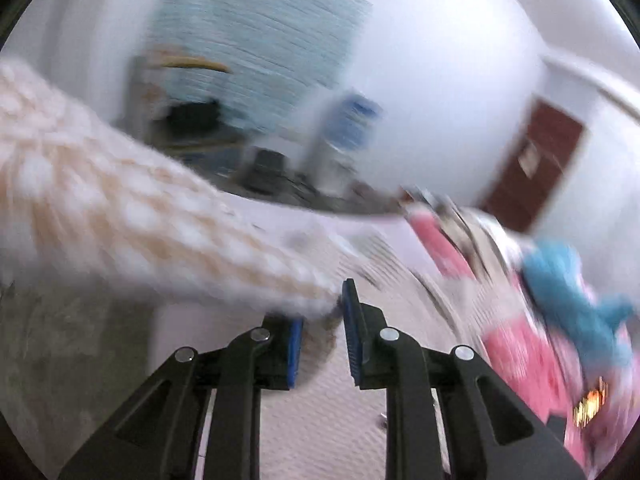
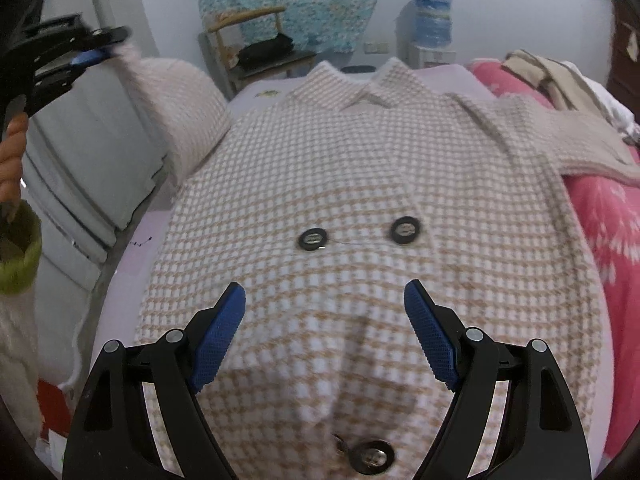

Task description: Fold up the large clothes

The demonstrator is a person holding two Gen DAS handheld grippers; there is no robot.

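Note:
A beige-and-white checked coat (image 2: 360, 168) lies front up on the bed, collar at the far end, with dark buttons (image 2: 312, 238) down its middle. Its left sleeve (image 2: 188, 112) is lifted off the bed towards the upper left. My left gripper (image 2: 96, 46) is shut on the cuff end of that sleeve. In the blurred left wrist view the sleeve (image 1: 120, 200) runs in from the left and ends between the blue pads of the left gripper (image 1: 322, 304). My right gripper (image 2: 326, 292) hangs open over the lower front of the coat, nothing between its fingers.
A lilac sheet (image 2: 136, 256) covers the bed, whose left edge drops to the floor. On the right lie a pink blanket (image 2: 608, 220) and a beige clothes pile (image 2: 552, 76). Behind stand a wooden chair (image 2: 256, 44) and a water bottle (image 2: 432, 16). A person's hand (image 2: 12, 152) holds the left gripper.

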